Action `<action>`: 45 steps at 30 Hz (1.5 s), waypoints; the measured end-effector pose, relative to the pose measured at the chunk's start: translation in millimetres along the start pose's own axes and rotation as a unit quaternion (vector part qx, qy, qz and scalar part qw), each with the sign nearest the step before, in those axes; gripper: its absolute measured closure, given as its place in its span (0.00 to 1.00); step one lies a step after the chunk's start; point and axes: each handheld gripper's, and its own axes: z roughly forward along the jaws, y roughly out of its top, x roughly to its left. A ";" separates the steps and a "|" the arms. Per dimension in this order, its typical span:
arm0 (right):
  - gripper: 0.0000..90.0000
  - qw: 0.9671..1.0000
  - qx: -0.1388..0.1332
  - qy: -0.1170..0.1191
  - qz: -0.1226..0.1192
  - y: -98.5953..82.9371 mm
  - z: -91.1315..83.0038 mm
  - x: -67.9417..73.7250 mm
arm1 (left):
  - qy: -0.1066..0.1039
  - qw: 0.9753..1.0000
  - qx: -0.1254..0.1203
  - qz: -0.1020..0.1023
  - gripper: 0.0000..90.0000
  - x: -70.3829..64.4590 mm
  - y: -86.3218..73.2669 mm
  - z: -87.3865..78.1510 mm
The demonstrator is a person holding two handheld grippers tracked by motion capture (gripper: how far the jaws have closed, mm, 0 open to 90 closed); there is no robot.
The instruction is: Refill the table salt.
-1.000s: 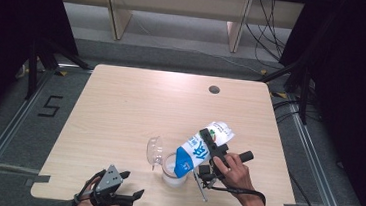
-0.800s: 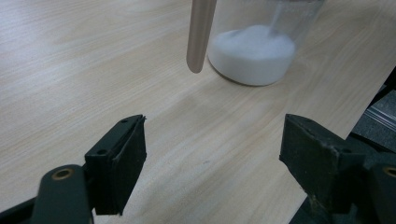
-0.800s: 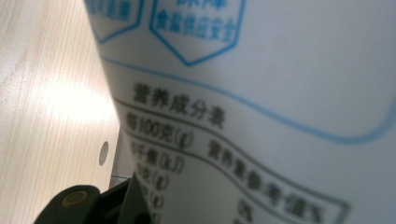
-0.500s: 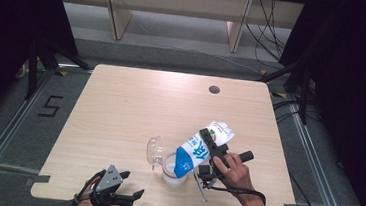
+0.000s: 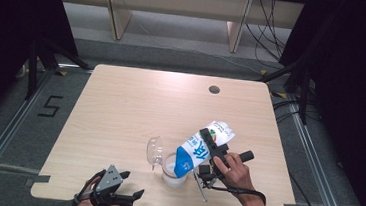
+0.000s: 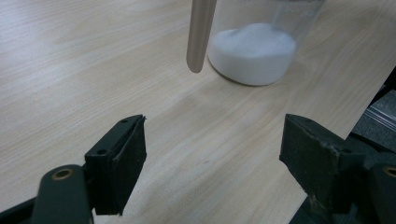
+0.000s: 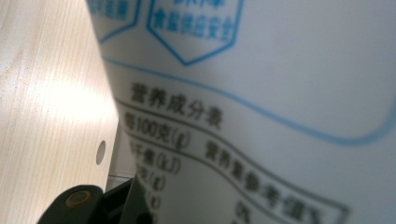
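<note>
The left claw (image 5: 130, 195), at the near left of the scene, is black with a grey three-cornered plate on top and a black cable looping beside it. Its two jaws are blocky black pads, with a brass-coloured rivet on each arm. The right claw (image 5: 207, 140) is black too, with a short round handle and a black cable trailing to the wrist.

Table: pale beige wooden table (image 5: 135, 109) with fine straight grain and one small dark round hole near its far edge.
Bag: white and blue plastic salt bag (image 5: 198, 148), white at one end, blue at the other, with blue outlined shapes and dark printed characters, plus a small red and green mark.
Cup: clear plastic cup (image 5: 172, 170) holding white grains.
Stick: plain tan wooden stick (image 6: 200, 35).
Grippers: black right gripper (image 5: 211, 146); black left gripper (image 5: 130, 195) with a grey plate on top.
</note>
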 end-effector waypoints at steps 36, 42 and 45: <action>0.77 1.000 0.010 -0.002 0.000 0.7 -1.2 1.4 | 0.000 1.000 -0.003 -0.003 0.25 -0.4 0.0 0.1; 0.78 1.000 0.004 -0.007 -0.003 0.9 -0.7 1.0 | 0.000 1.000 -0.003 -0.002 0.25 -0.2 0.1 0.1; 0.78 1.000 0.004 -0.008 -0.003 0.9 -0.7 1.1 | 0.001 1.000 -0.002 -0.002 0.25 -0.3 0.1 -0.1</action>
